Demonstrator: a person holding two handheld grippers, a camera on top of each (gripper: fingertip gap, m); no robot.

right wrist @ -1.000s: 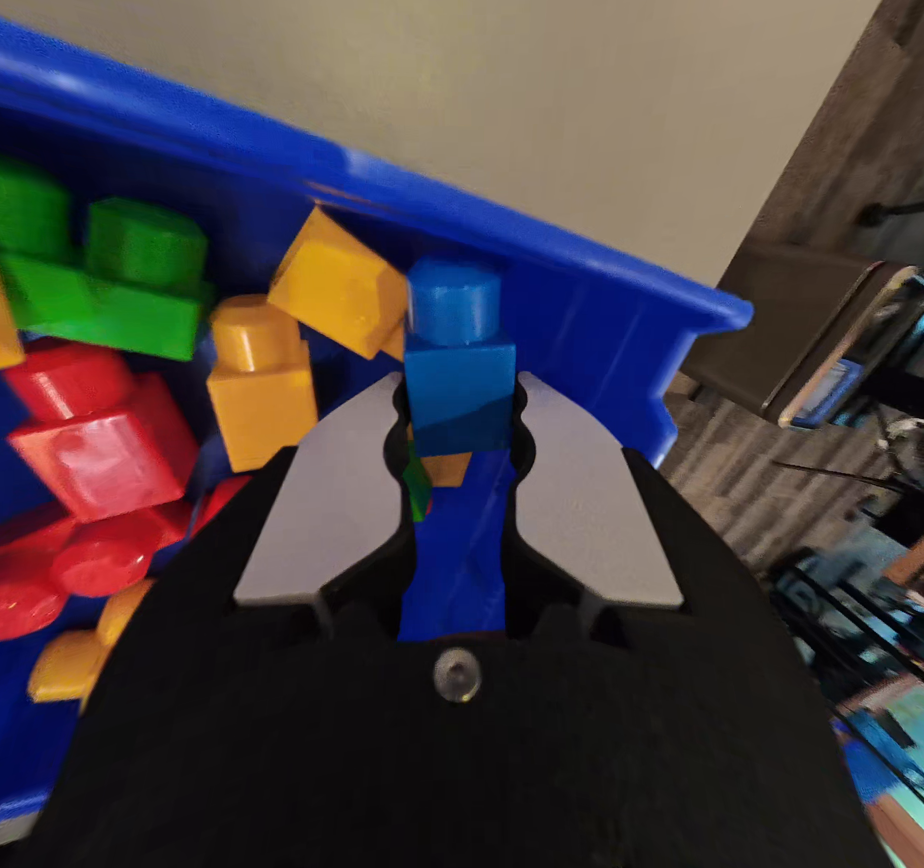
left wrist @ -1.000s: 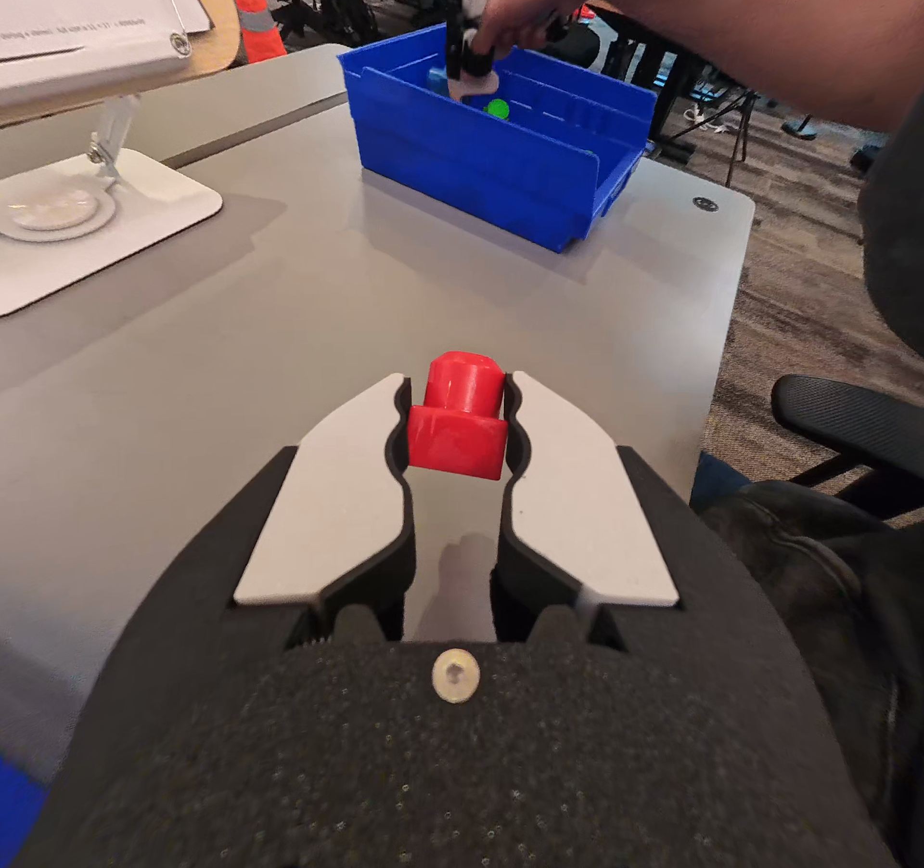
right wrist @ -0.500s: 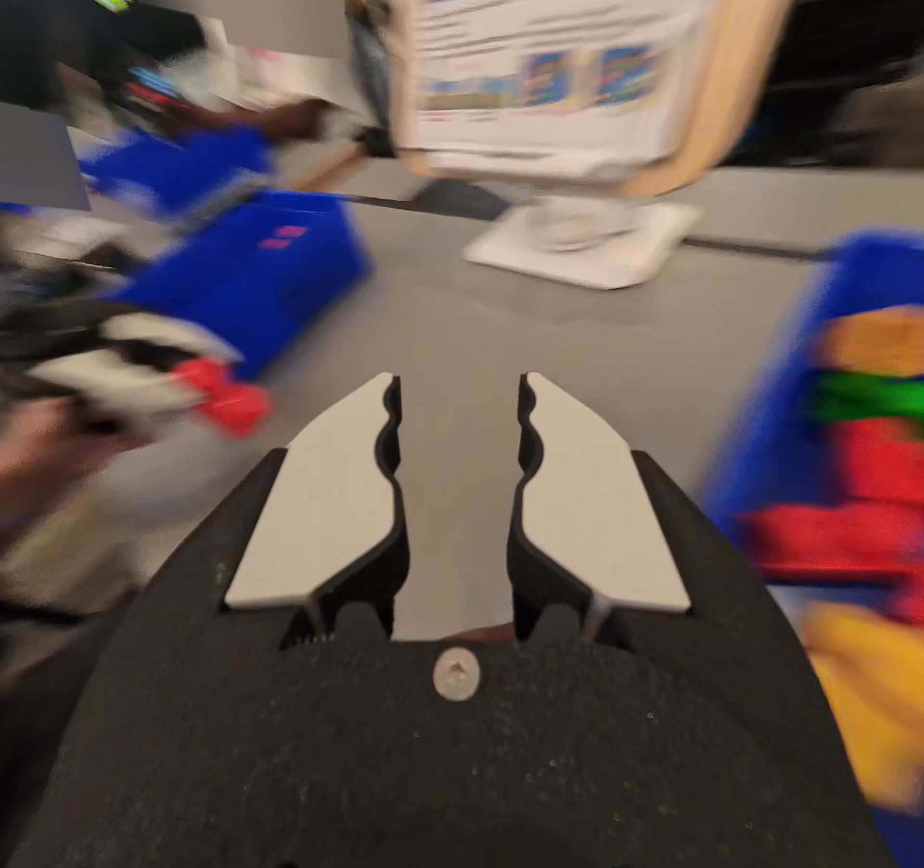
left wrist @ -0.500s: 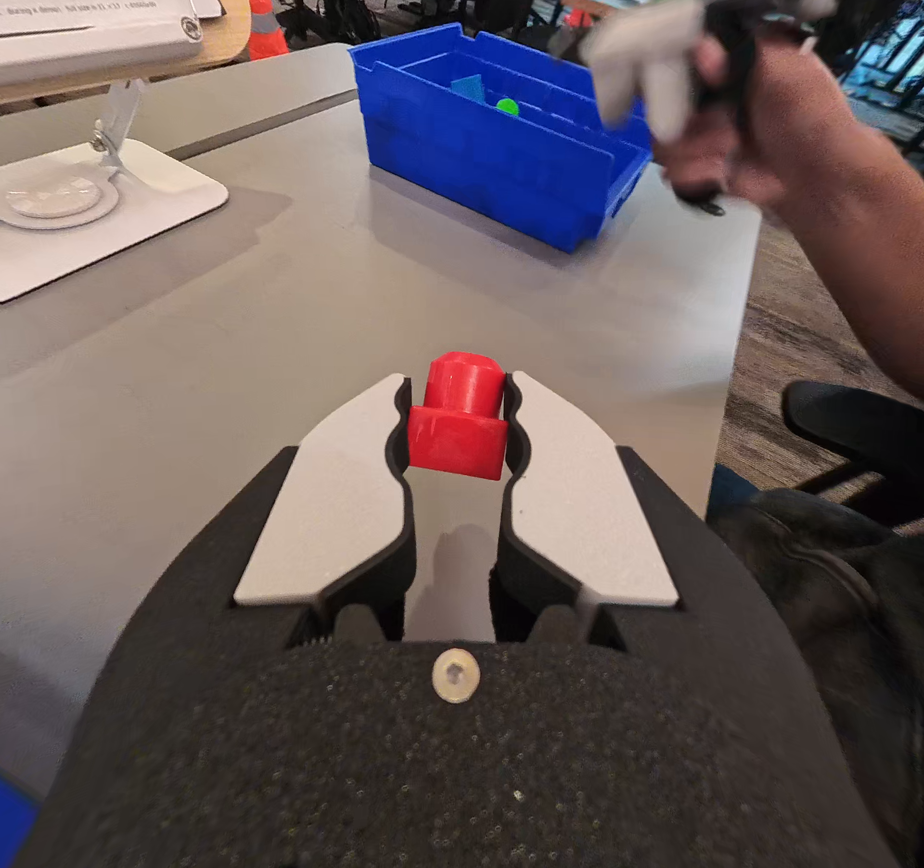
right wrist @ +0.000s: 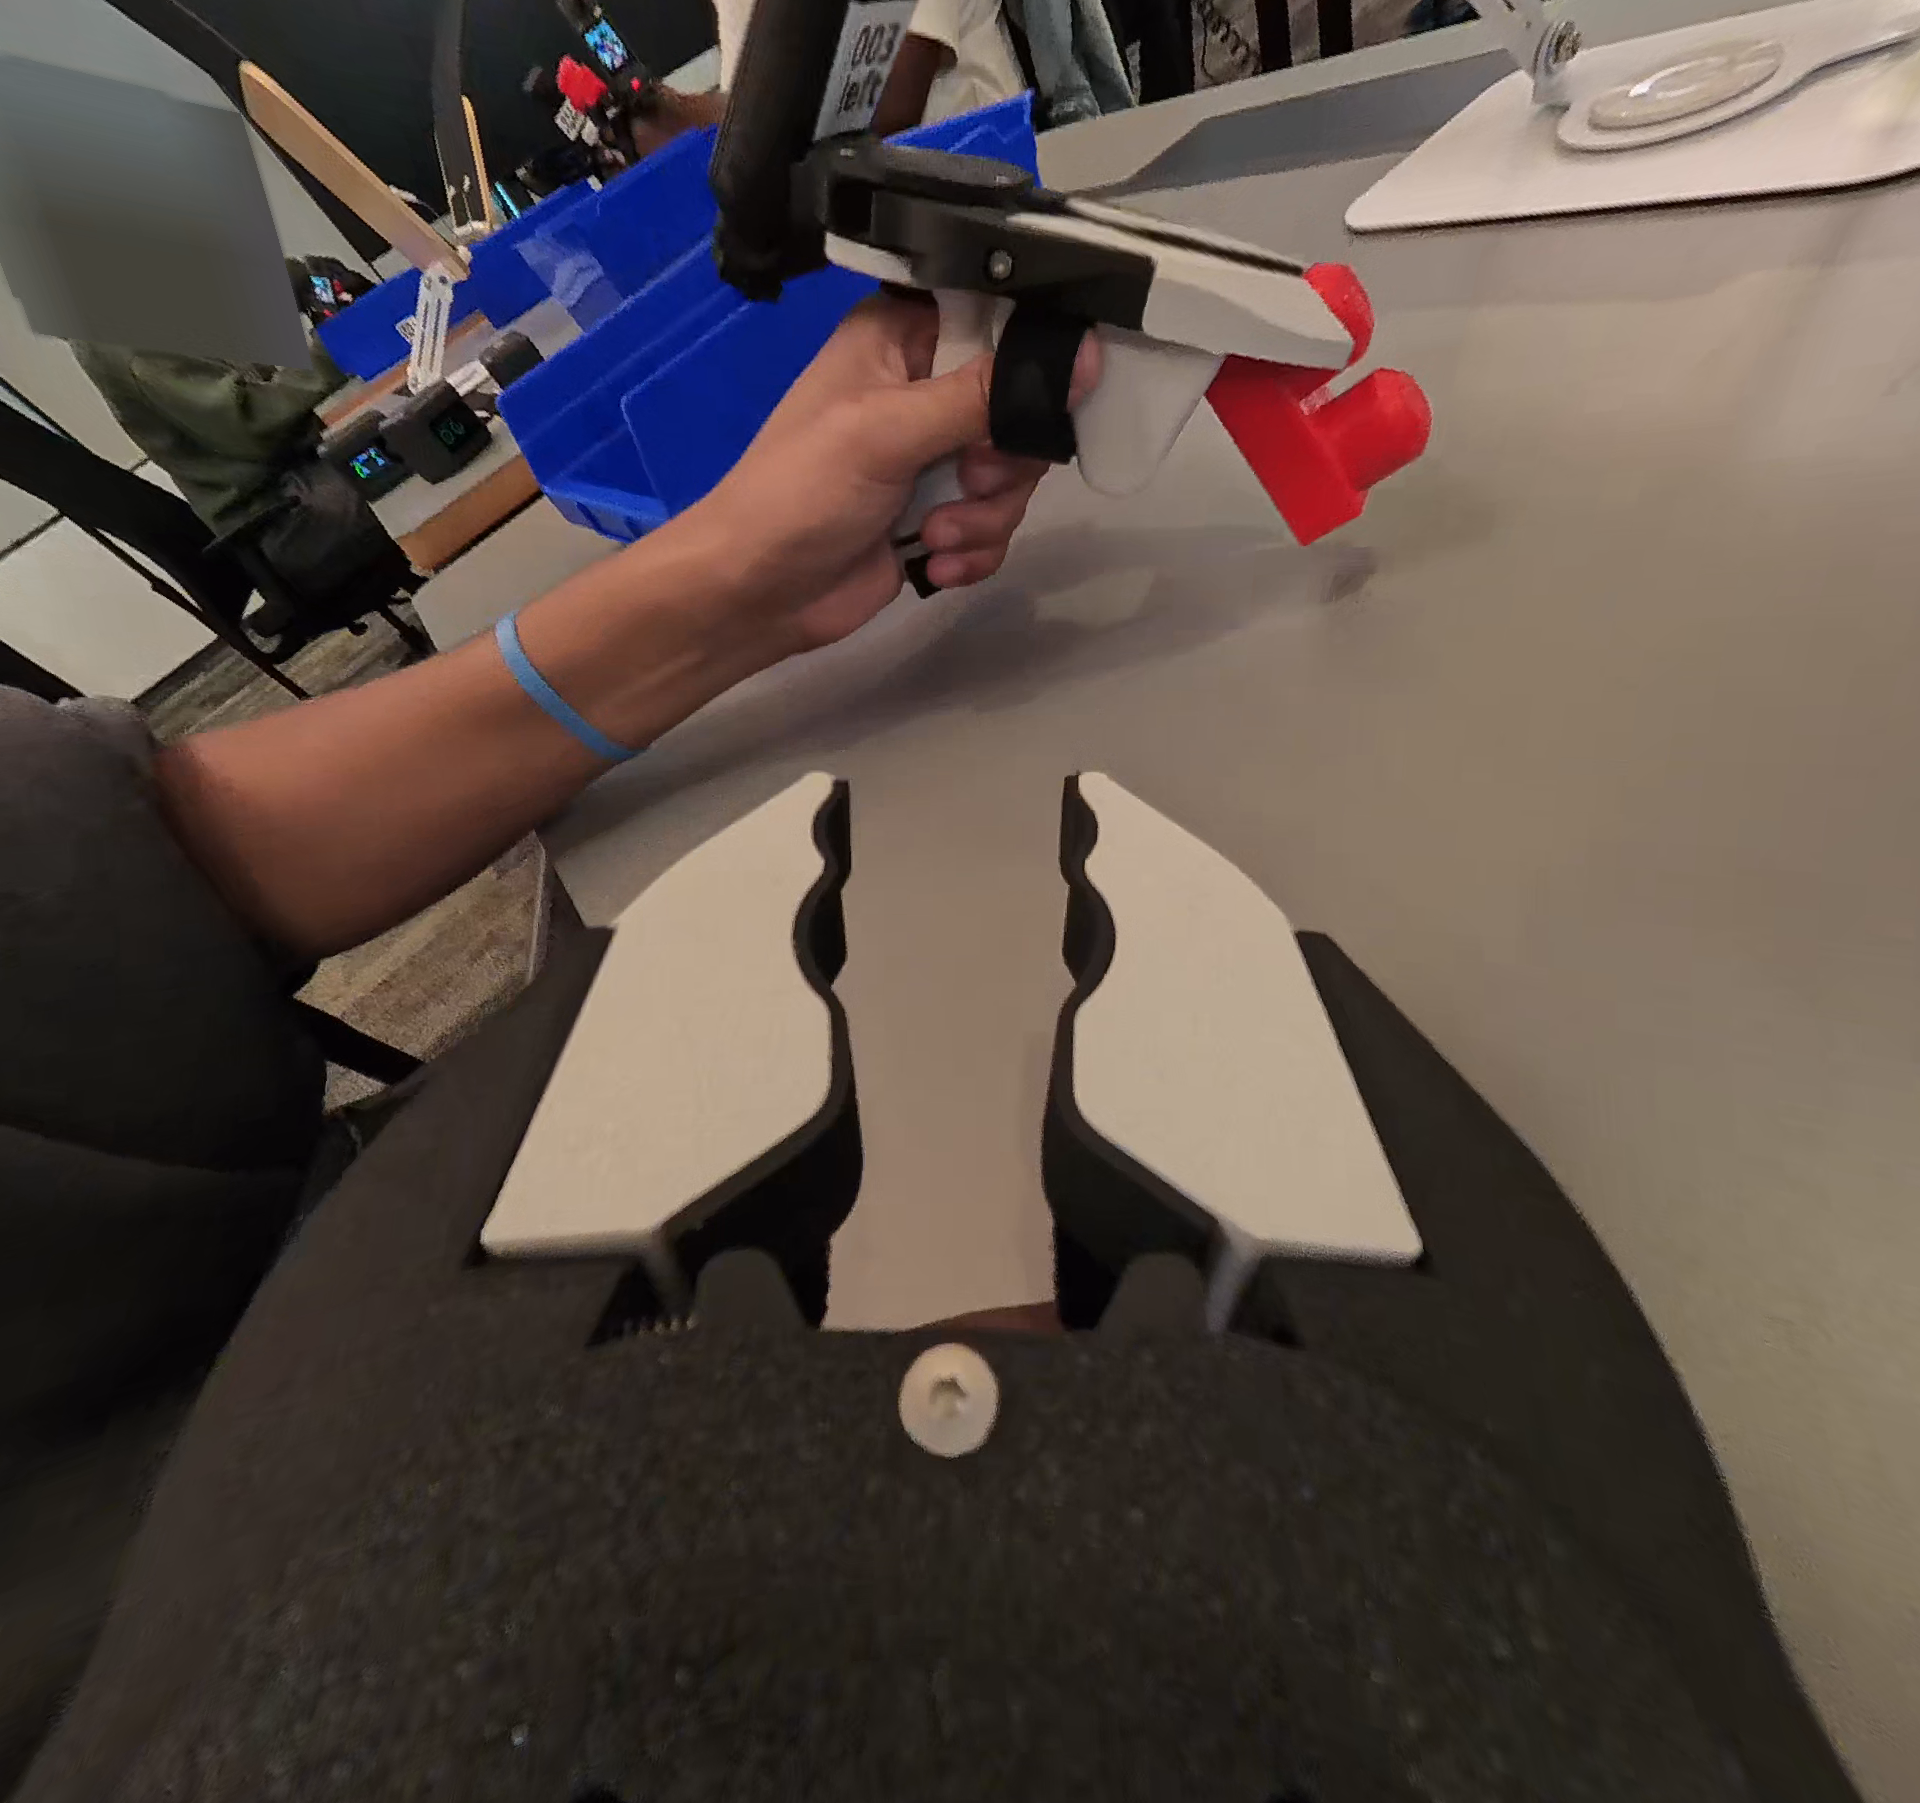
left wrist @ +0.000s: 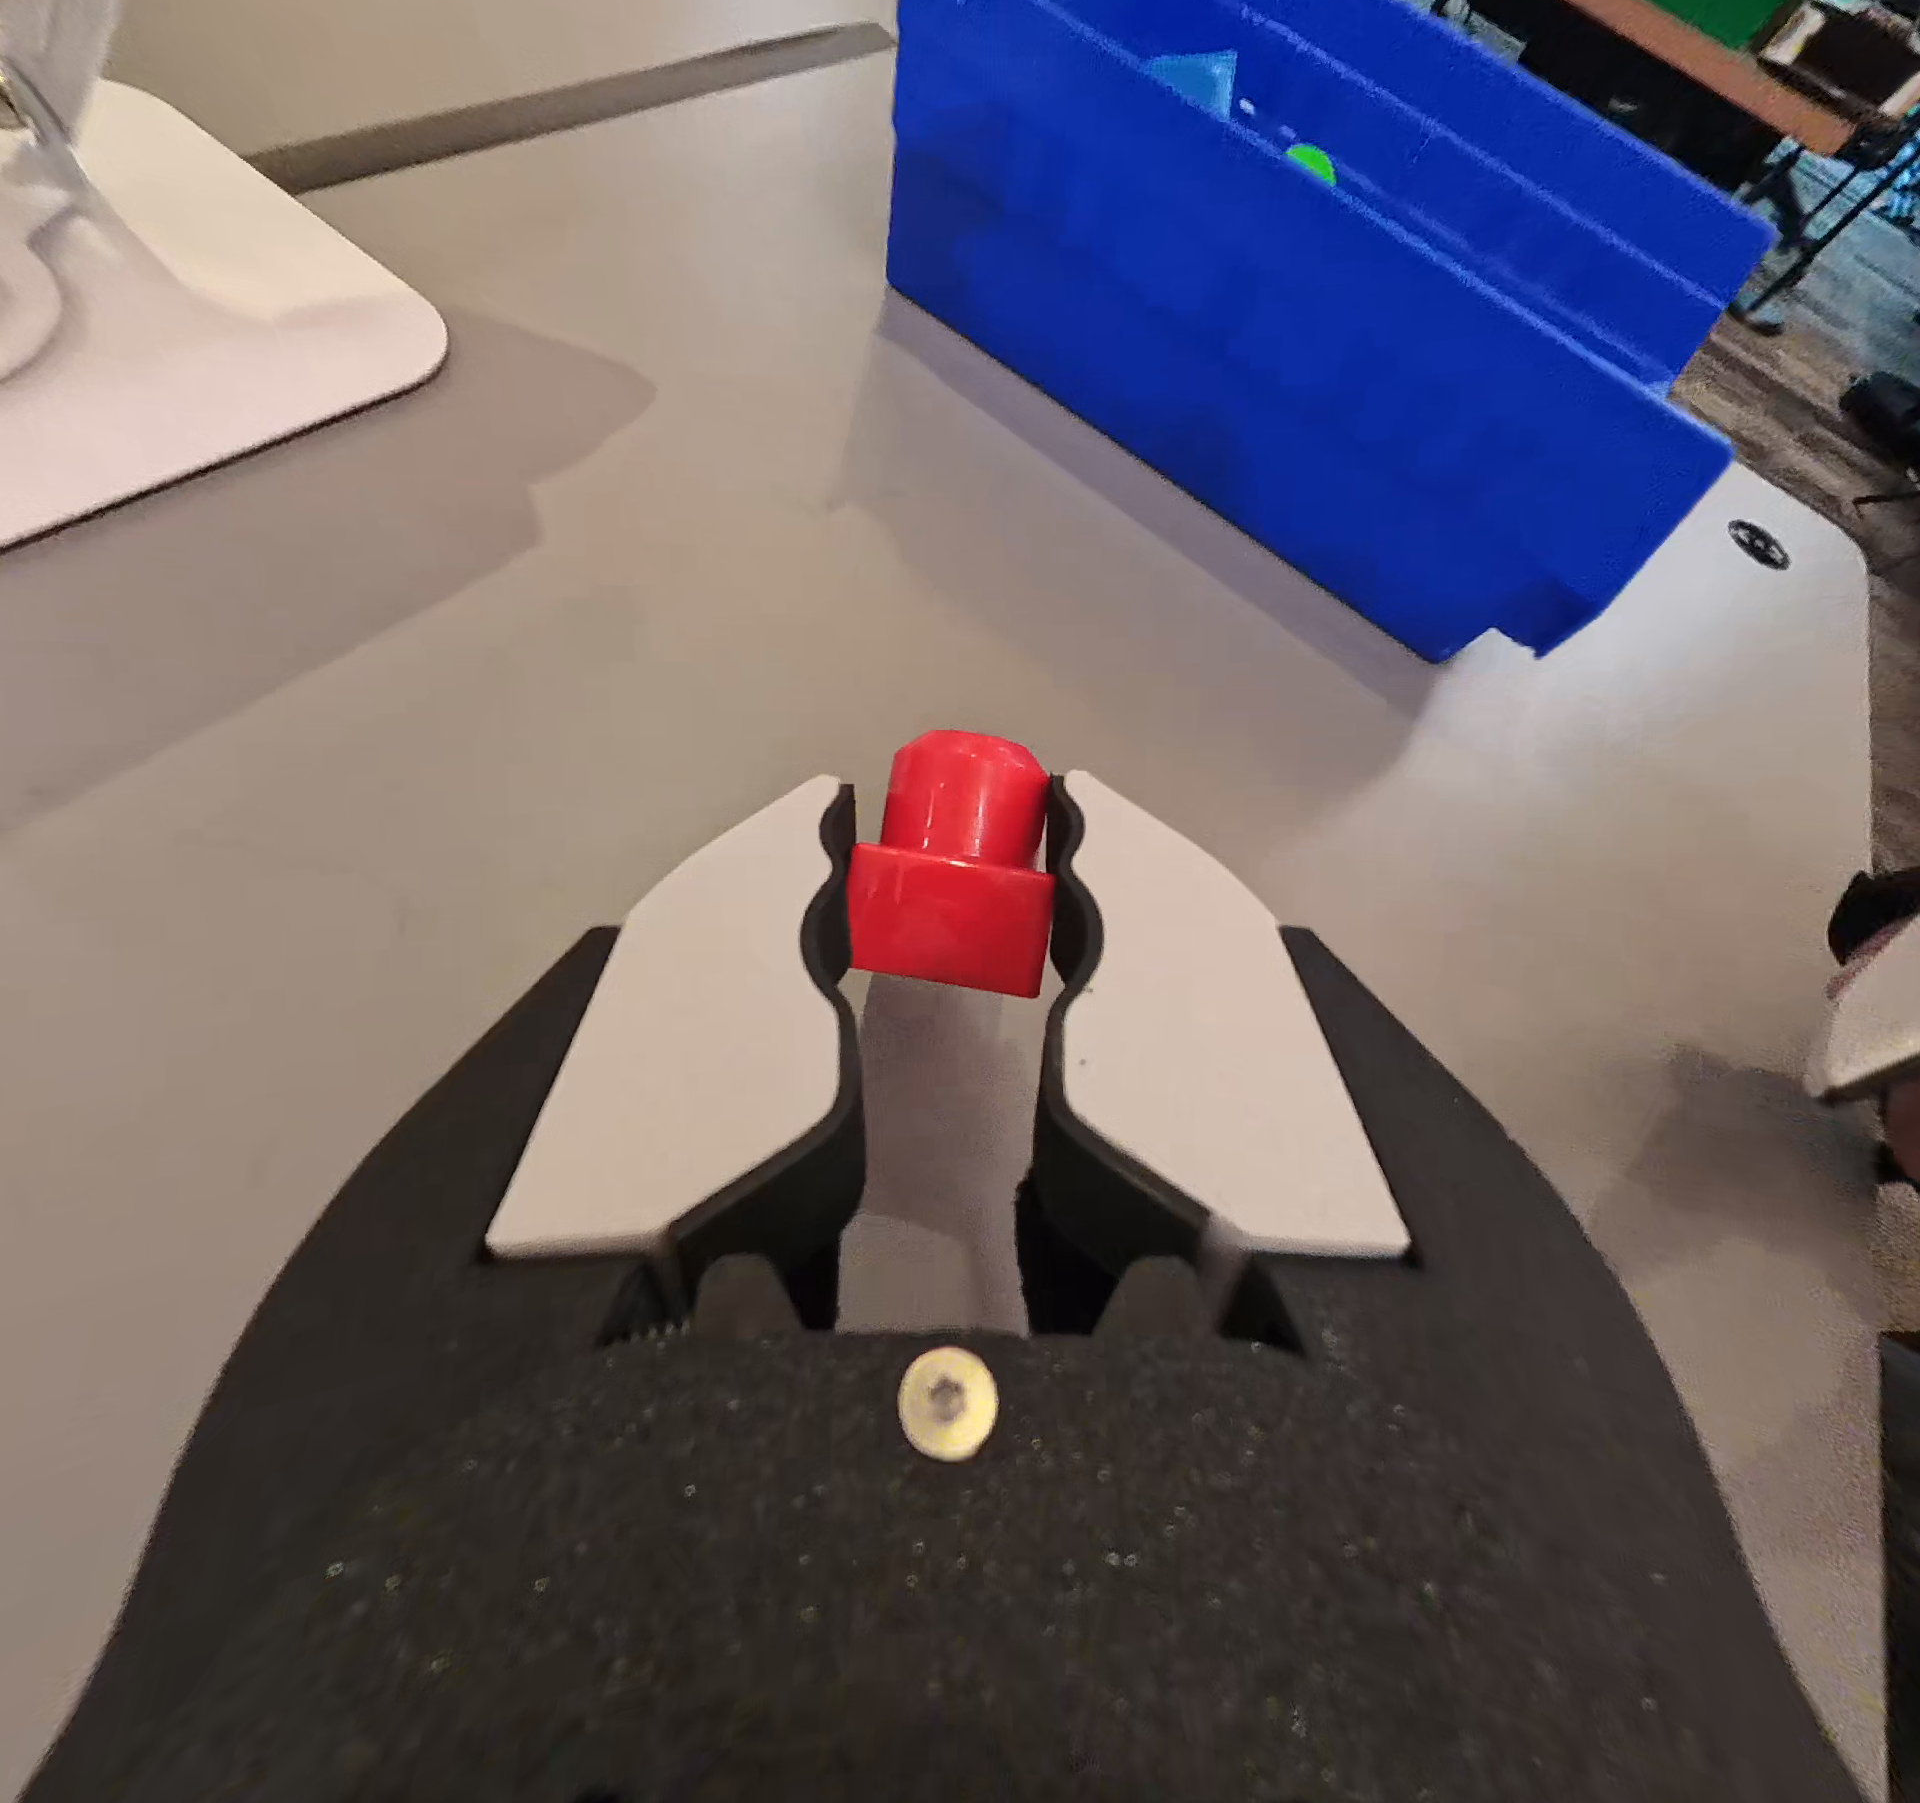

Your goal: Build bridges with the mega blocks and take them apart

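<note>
My left gripper [left wrist: 951, 818] is shut on a red mega block [left wrist: 951, 896], stud pointing forward, held above the grey table [left wrist: 623, 673]. The right wrist view shows that same gripper [right wrist: 1340, 319] from the side with the red block [right wrist: 1314, 434] hanging from its fingers a little above the table. My right gripper [right wrist: 956, 808] is open and empty over the table's near edge. The blue bin [left wrist: 1299, 299] stands at the far right and holds a blue block [left wrist: 1200, 80] and a green block [left wrist: 1311, 161]; its other contents are hidden by the wall.
A white stand base [left wrist: 197, 299] sits at the left; it also shows at the far right in the right wrist view [right wrist: 1662, 132]. More blue bins [right wrist: 665, 319] stand on another table behind the person's hand [right wrist: 862, 465]. The table edge and floor [left wrist: 1896, 714] lie right.
My right gripper let go of the blue block in the bin, swung out and came down near the table's front edge, open. My left gripper moved forward toward the bin with the red block.
</note>
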